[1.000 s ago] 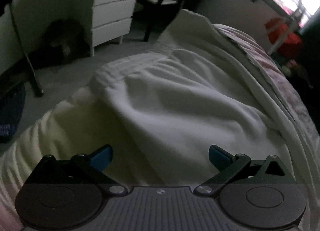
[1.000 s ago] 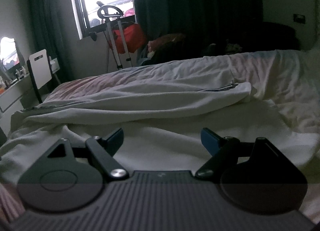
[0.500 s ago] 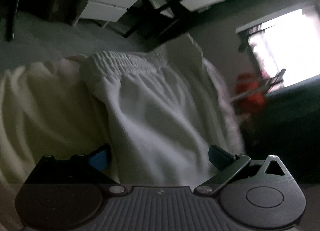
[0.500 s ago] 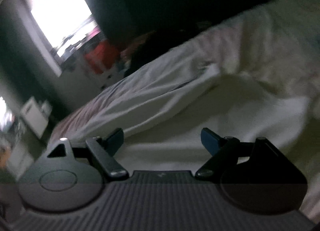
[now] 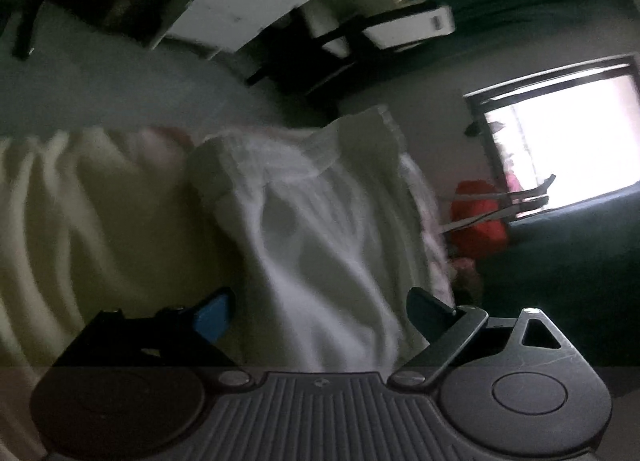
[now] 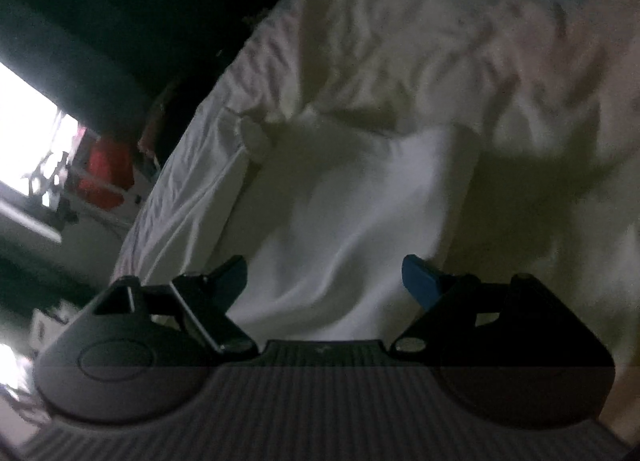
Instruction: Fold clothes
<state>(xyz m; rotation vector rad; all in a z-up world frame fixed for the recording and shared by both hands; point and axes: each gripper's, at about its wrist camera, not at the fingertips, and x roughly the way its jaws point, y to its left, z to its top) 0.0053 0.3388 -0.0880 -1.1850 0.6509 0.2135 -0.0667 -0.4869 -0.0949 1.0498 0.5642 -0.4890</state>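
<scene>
Spread flat across a rumpled bed [image 6: 460, 41] for folding — white shorts [image 5: 320, 229], elastic waistband [image 5: 272, 149] toward the bed's edge in the left wrist view, hem end [image 6: 360, 197] in the right wrist view, cream sheet underneath. Laid out lengthwise, seemingly so that one claw can take each end and bring the halves together.

Left claw [image 5: 320, 317] tilted down over the fabric near the waistband side, blue fingertips [image 5: 212, 315] far apart but closing in, cloth lying in the gap, pads not yet pressing on it. Right claw [image 6: 324, 281] rolled on its side above the hem end, spread wide, white cloth visible between its tips, nothing pinched; whether the tips brush the fabric — cannot tell in the dim, blurred view.

Beyond the bed: white drawers [image 5: 256, 1], a dark chair [image 5: 320, 57], a bright window [image 5: 560, 137] and something red [image 5: 476, 221] below it. Folding judged barely begun — no crease made, both ends still to be gripped
</scene>
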